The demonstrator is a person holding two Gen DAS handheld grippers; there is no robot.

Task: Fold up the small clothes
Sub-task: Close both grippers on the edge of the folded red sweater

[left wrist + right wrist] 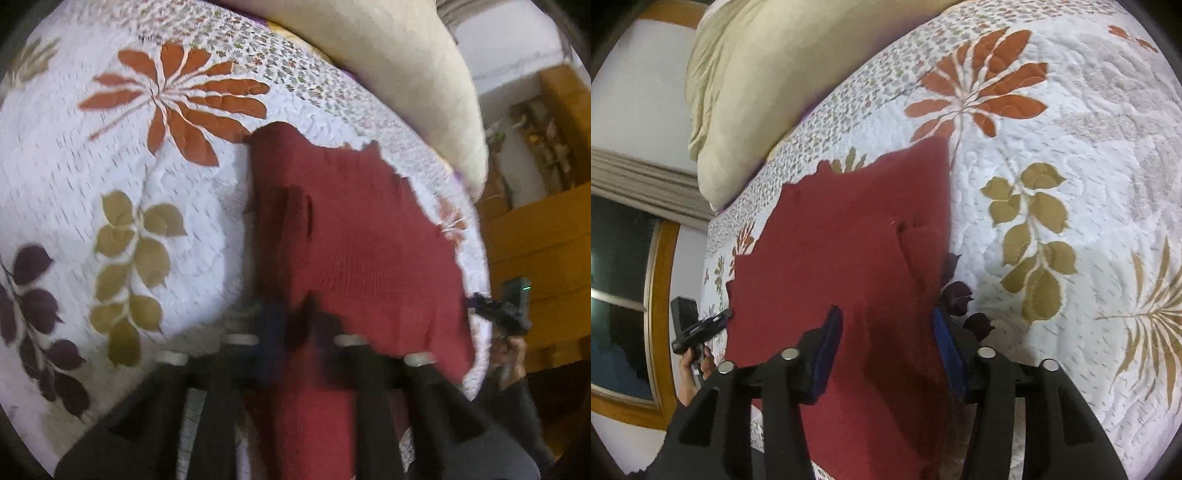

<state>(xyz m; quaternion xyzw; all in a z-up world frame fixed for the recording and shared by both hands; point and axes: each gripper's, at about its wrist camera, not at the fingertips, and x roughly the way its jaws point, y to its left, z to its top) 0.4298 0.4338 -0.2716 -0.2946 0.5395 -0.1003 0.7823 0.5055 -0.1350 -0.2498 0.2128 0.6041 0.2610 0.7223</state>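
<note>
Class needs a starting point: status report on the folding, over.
Right gripper open, straddling red cloth. Left gripper blurred, grip unclear. Cloth spread on quilt; nothing blocking.

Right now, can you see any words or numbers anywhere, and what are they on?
None can be read.
The red garment shows no tag or print.
The quilt has only leaf and flower patterns.
The cream pillow is plain.
The left gripper and right gripper bear no readable markings.
</note>
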